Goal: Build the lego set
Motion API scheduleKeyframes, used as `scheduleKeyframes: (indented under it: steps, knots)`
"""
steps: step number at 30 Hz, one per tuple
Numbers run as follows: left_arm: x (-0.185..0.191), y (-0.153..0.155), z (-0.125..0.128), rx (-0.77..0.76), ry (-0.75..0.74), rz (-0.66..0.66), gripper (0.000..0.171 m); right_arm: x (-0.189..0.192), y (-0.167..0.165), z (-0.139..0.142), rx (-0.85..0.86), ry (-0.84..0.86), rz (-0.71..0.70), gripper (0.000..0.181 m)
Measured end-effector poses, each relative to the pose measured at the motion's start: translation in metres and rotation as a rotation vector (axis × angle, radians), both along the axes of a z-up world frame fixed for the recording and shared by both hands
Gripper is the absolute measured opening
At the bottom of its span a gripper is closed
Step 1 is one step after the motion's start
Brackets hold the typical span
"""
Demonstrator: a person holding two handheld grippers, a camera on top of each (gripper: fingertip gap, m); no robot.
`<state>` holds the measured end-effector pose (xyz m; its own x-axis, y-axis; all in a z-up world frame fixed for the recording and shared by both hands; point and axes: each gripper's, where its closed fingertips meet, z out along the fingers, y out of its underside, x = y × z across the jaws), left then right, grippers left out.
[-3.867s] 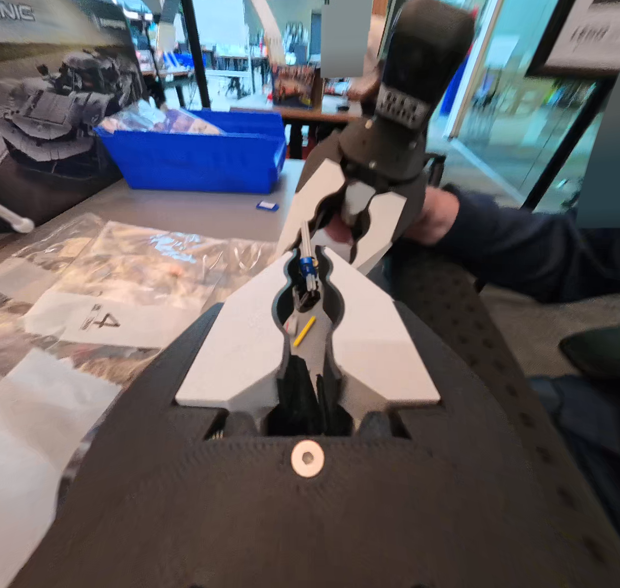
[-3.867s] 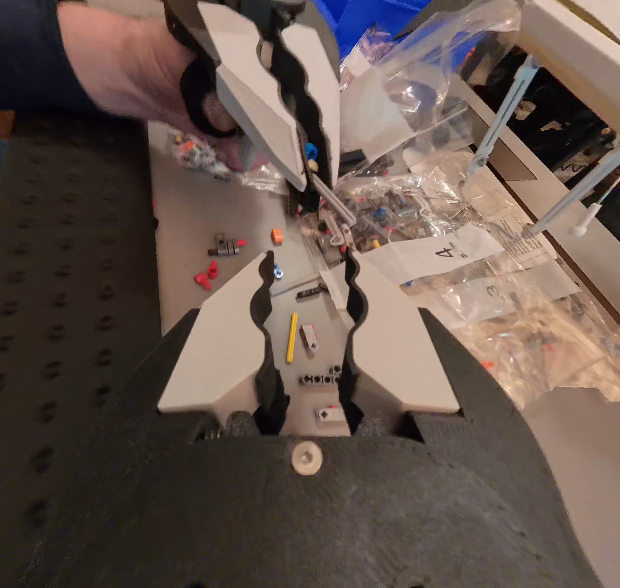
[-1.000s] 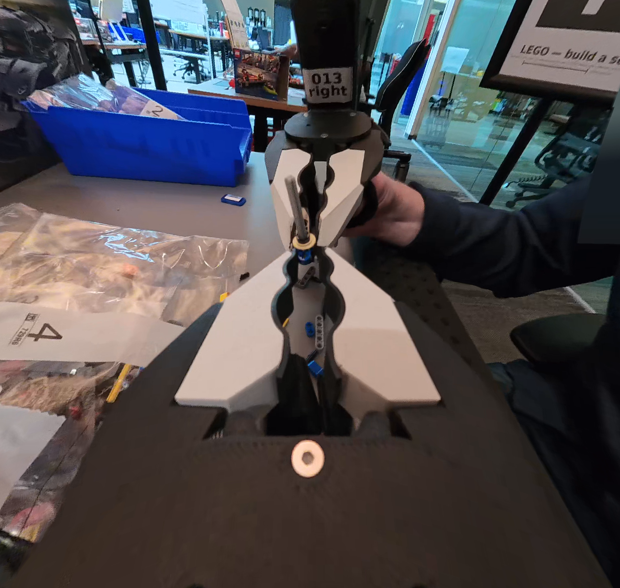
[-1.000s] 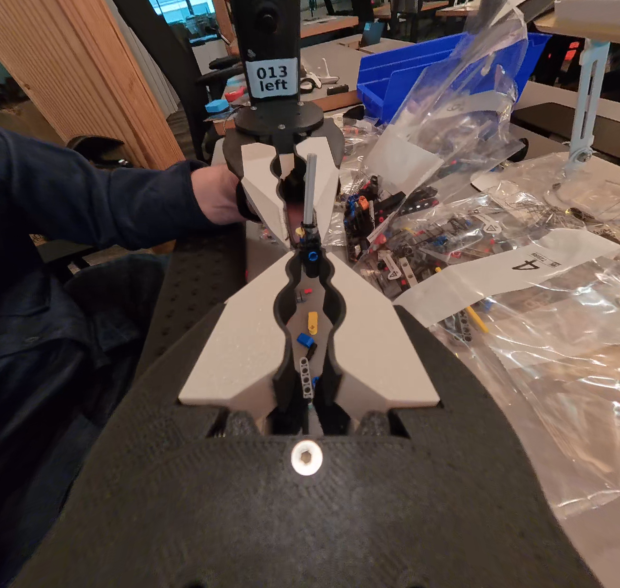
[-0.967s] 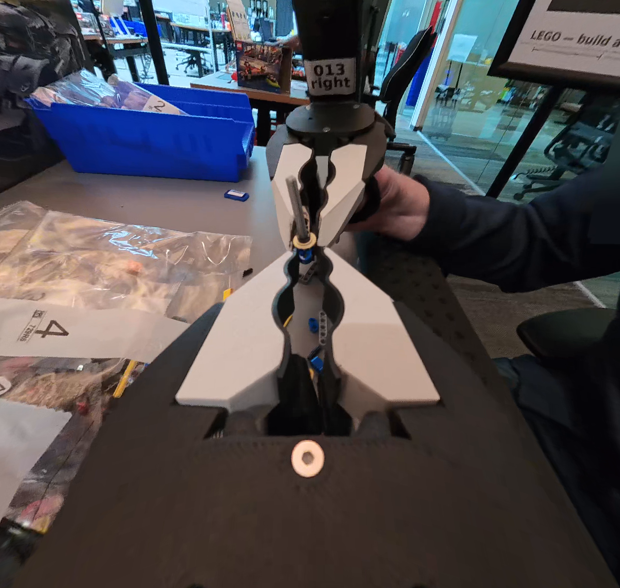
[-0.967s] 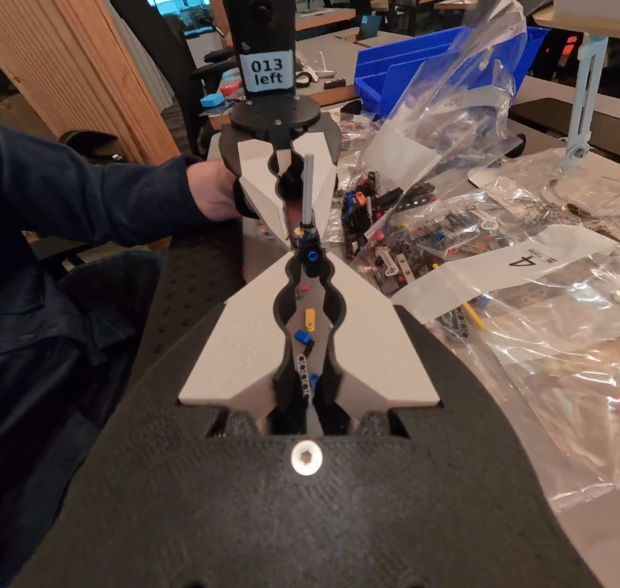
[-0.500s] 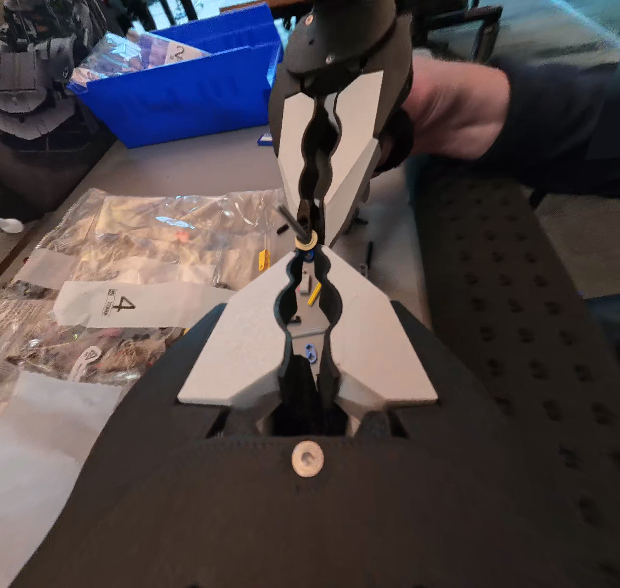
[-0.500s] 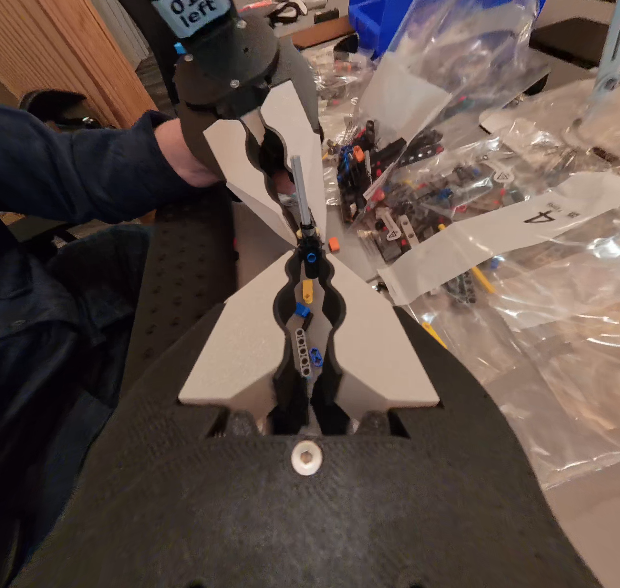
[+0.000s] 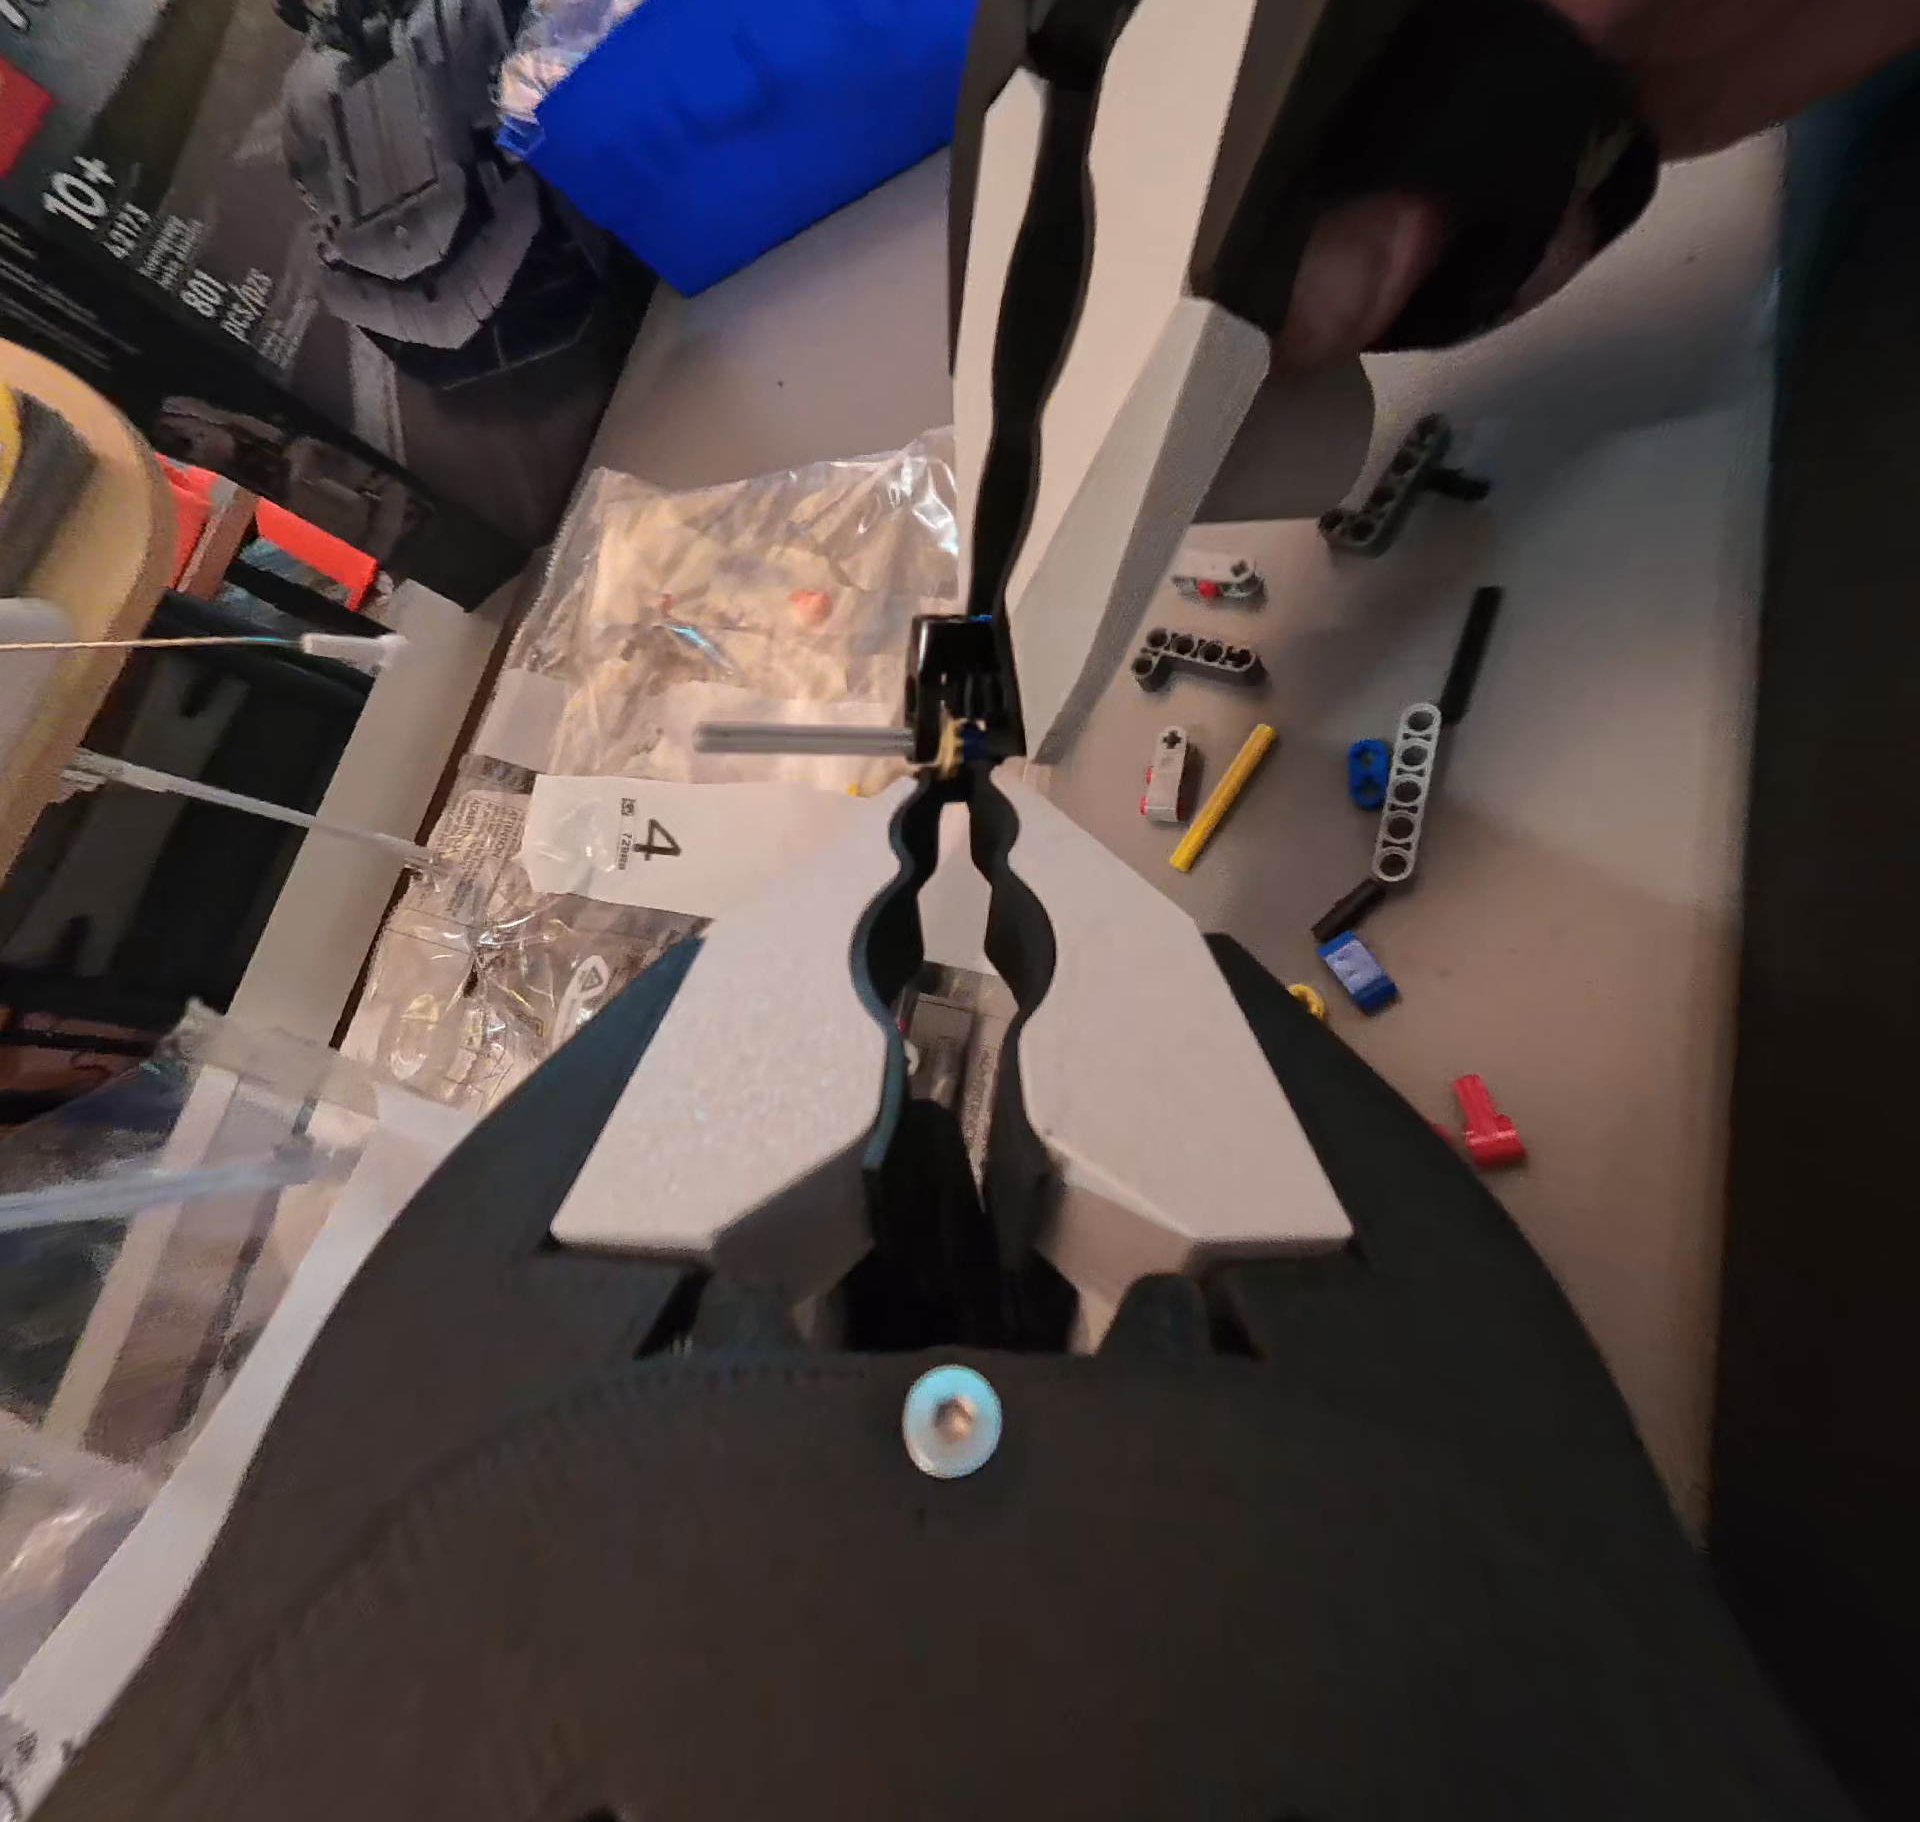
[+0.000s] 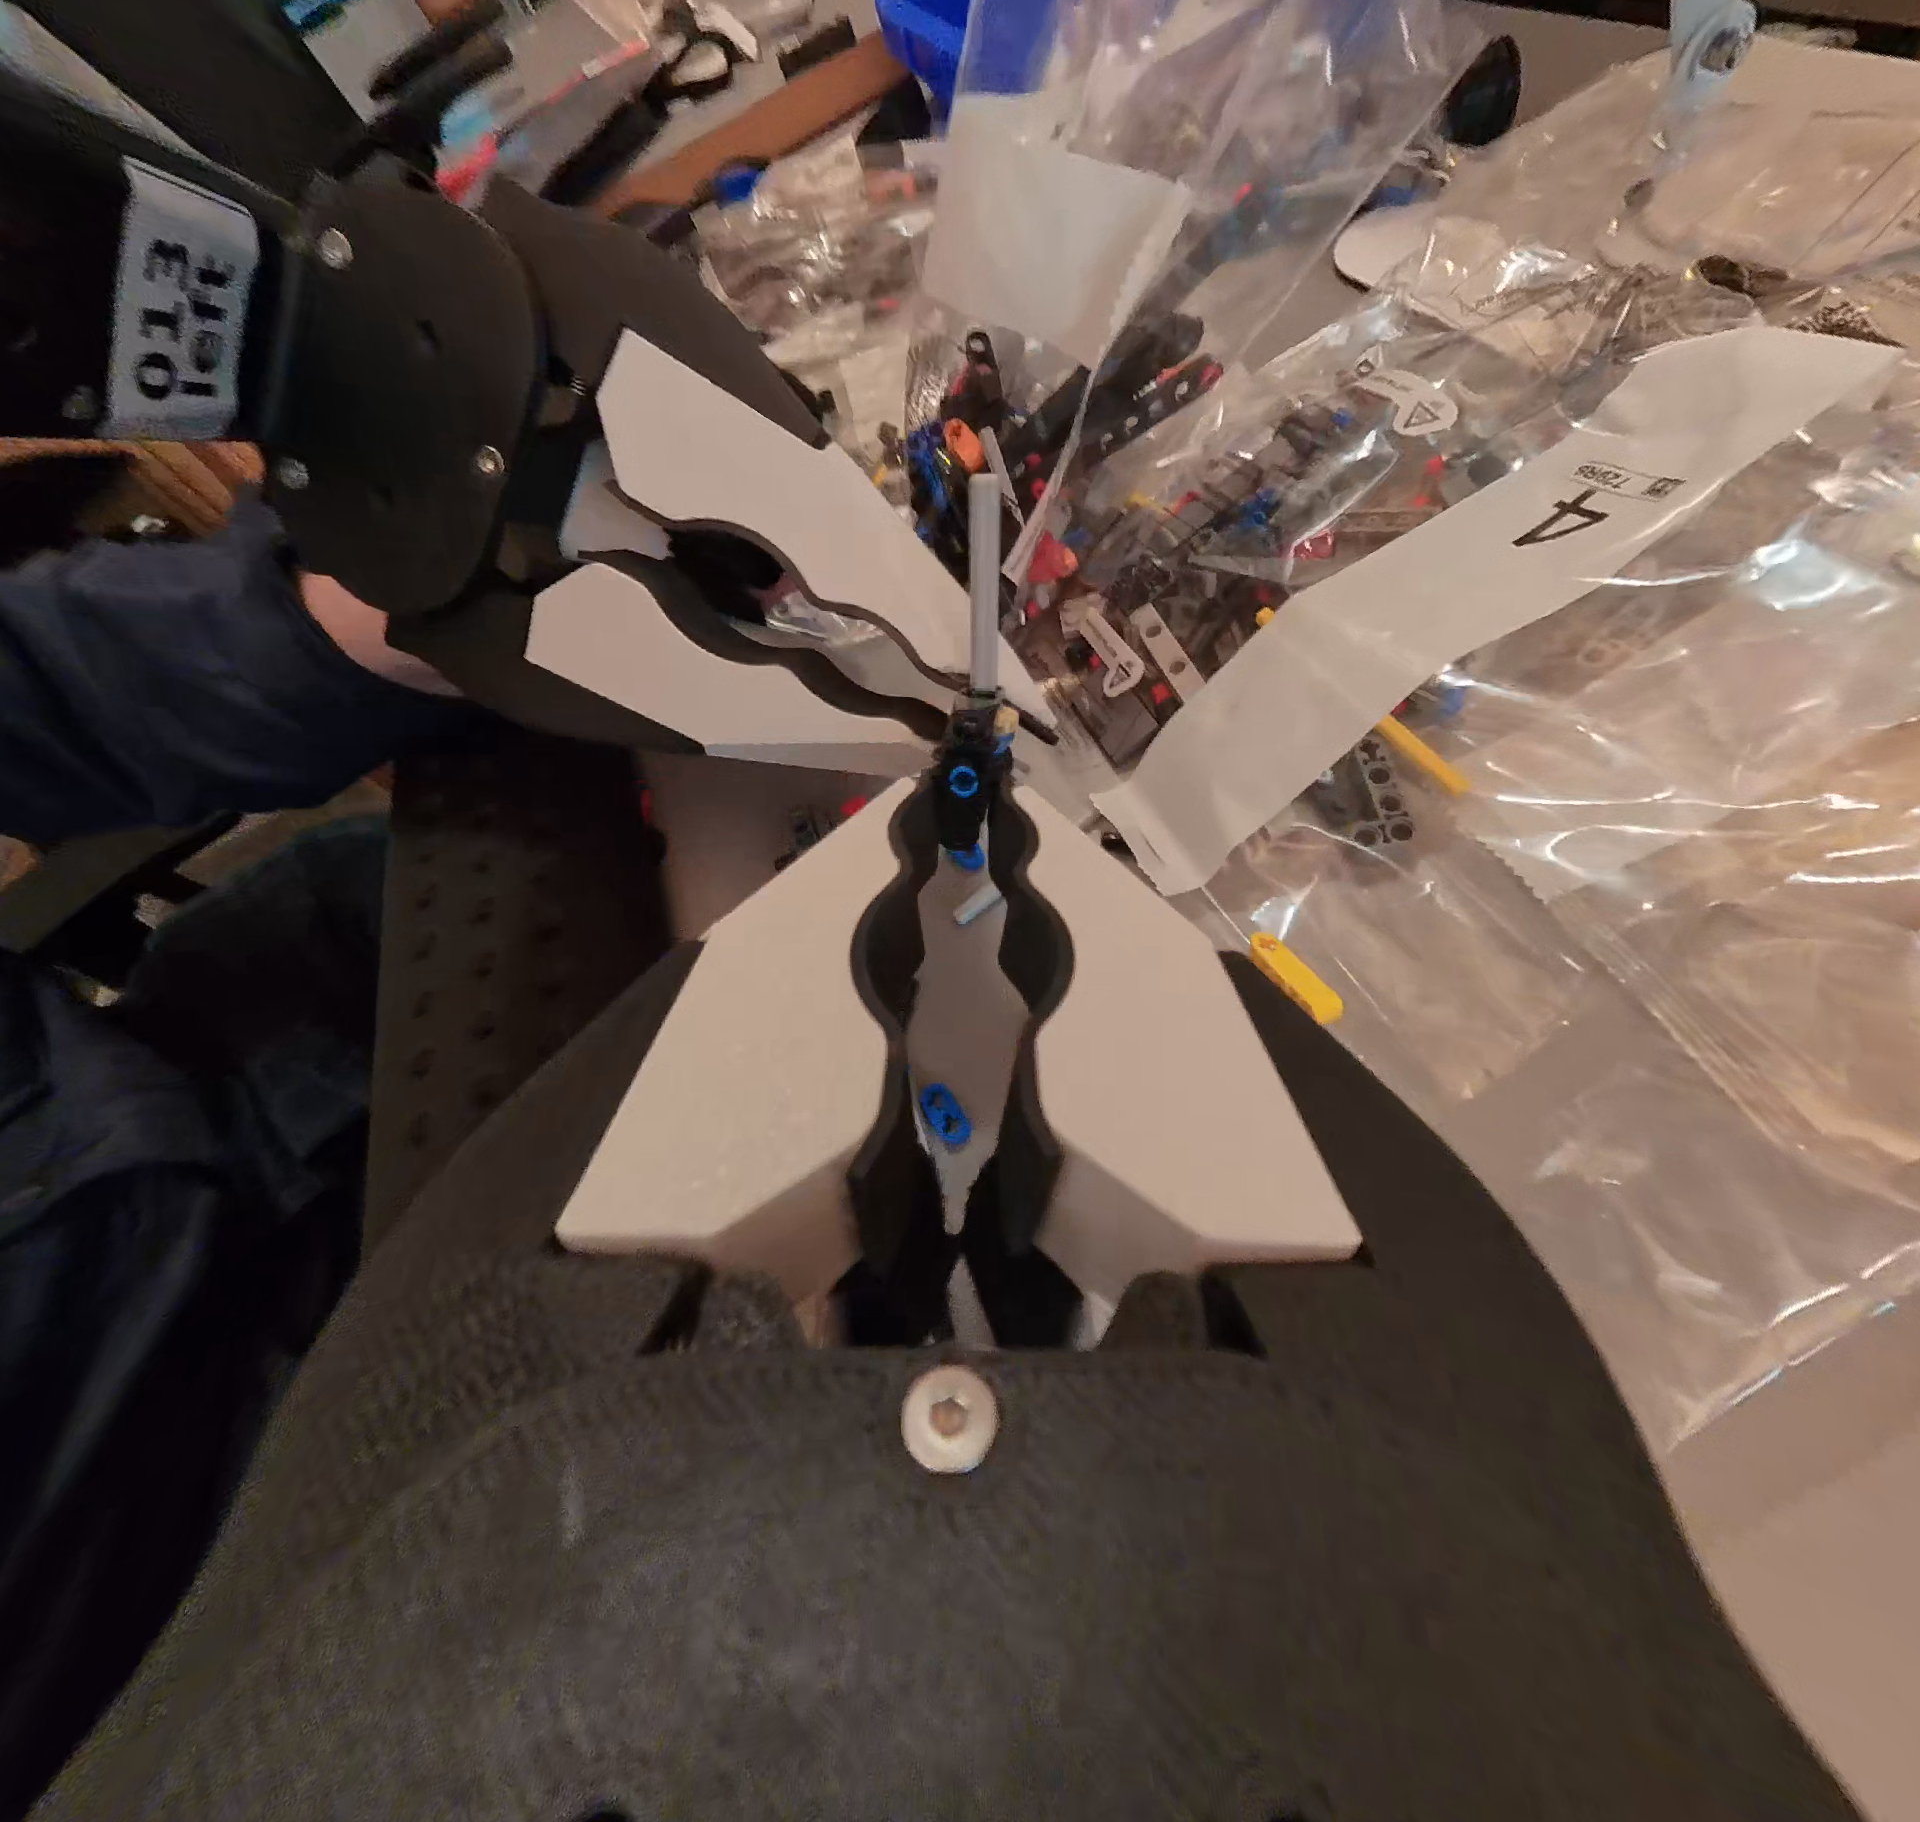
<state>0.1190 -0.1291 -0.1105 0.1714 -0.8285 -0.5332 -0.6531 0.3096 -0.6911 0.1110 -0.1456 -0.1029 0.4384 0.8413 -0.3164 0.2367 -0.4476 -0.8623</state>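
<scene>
Now, left gripper: fingers clenched on the small black sub-assembly.
Right gripper: clamps it too.
Advice: we keep the grey axle steady.

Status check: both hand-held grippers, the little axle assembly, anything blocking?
Left hand-held gripper and right hand-held gripper both shut on the small assembly, tip to tip. Grey axle sticks out sideways. Loose parts on the table below; nothing blocking.

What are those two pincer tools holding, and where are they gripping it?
Both grip one small lego assembly: the left gripper and the right gripper pinch its black and blue end from opposite sides, while its grey axle sticks out free.
</scene>
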Motion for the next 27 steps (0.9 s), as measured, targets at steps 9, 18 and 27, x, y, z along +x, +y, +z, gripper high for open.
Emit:
scheduleKeyframes:
  steps: [9, 18, 27]
  knots:
    - [0.006, -0.013, -0.002, 0.183, 0.113, -0.072, 0.0, 0.005, 0.003, 0.018, -0.048, 0.168, 0.0, 0.004]
    - [0.007, -0.011, -0.01, 0.123, 0.093, -0.069, 0.0, 0.012, 0.008, 0.034, -0.084, 0.294, 0.002, 0.005]
    - [0.003, 0.002, 0.017, 0.188, -0.037, 0.026, 0.04, 0.009, 0.005, 0.036, -0.146, 0.364, 0.031, 0.005]
